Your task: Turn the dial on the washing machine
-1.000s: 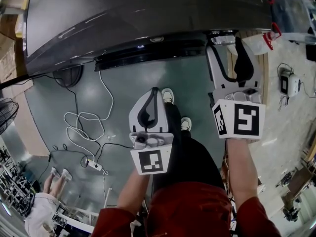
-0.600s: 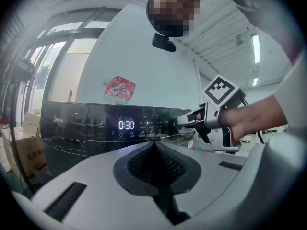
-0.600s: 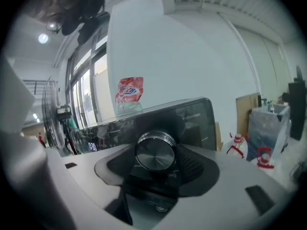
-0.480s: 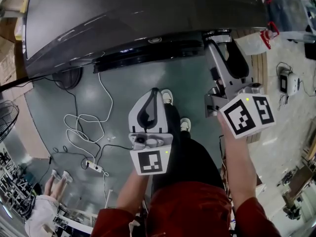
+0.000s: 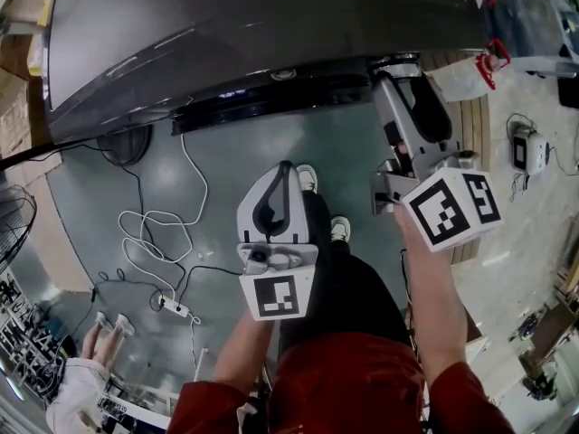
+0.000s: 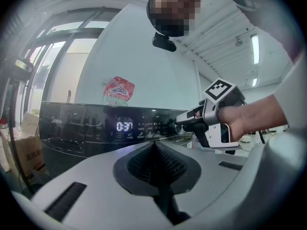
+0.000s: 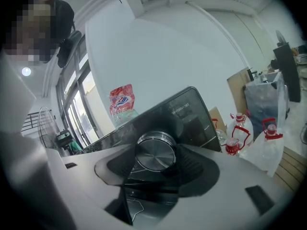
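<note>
Right gripper (image 5: 401, 69) clamps the metal dial (image 7: 155, 153) by its rim: rigid and probably slick, so grip it squarely. Left gripper (image 5: 285, 168) hangs closed, empty.

Workshop/lab space, grey floor (image 5: 317, 143) w/ loose cables (image 5: 145, 220), pwr strip (image 5: 172, 304), tube lights (image 6: 254, 42) overhead

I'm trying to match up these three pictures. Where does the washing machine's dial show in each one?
Head view: the dial is at the upper right, at the tips of the right gripper.
Left gripper view: the dial is small, just right of centre.
Right gripper view: the dial is large and silver, at the centre between the jaws.
Shared landmark: the dark control panel, with the dial at its right end.
</note>
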Motion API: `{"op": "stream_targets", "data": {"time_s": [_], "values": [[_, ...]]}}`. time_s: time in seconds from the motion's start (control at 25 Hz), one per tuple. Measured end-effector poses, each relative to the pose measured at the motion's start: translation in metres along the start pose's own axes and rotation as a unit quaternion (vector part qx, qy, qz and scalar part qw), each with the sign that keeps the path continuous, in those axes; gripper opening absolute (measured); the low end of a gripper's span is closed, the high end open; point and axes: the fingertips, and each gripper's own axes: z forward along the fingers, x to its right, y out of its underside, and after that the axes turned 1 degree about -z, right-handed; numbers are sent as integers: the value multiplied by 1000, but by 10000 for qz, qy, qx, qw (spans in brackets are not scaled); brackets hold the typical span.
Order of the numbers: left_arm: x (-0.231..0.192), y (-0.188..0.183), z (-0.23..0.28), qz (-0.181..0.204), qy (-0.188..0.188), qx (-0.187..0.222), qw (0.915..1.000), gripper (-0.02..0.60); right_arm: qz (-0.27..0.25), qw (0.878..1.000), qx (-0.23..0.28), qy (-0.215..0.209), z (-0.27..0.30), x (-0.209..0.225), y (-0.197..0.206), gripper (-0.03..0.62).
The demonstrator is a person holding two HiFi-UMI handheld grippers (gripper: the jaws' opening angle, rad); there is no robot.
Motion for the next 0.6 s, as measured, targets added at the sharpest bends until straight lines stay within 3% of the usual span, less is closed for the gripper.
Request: {"op": "stream_targets", "data": {"time_s": [0.44,0.6], "values": [[-2,0,-2,-5,-12,-5,10000,9,298,9995,50,-126,1,-2,-6,273],[-1,0,-1,4,8,1,10000,9,1179,9922,153,-366,1,3,-5,273]]}}
